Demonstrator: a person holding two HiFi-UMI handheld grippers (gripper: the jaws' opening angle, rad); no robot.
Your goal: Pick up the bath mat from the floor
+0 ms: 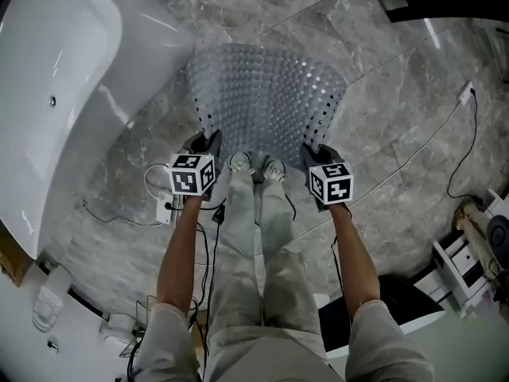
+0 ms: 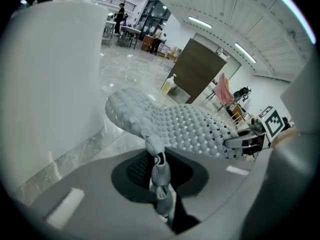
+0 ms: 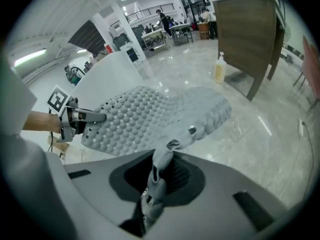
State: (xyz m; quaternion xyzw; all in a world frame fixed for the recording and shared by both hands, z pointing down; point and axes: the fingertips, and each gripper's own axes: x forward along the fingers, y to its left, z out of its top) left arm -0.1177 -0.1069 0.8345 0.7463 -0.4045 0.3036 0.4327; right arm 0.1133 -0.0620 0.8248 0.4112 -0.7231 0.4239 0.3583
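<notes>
The left hand-held gripper [image 1: 205, 143] and right hand-held gripper [image 1: 316, 151] each pinch a near corner of the bath mat [image 1: 266, 94], holding it up. Whether its far edge clears the floor [image 1: 390, 134] is unclear.

bath mat [image 1: 266, 94]: one, grey with bumps
grippers: two, the left gripper [image 1: 207, 142] and the right gripper [image 1: 314, 154]
marker cubes [image 1: 192, 173]: two, one on each gripper
bathtub [image 1: 48, 78]: one, white
shoes: two, the left shoe [image 1: 241, 162] and the right shoe [image 1: 274, 169]
arms: two, the left arm [image 1: 181, 245] and the right arm [image 1: 354, 249]
bottle [image 3: 219, 68]: one
brown board [image 3: 247, 29]: one
thin cables [image 1: 429, 146] on the floor: many, too tangled to count
</notes>
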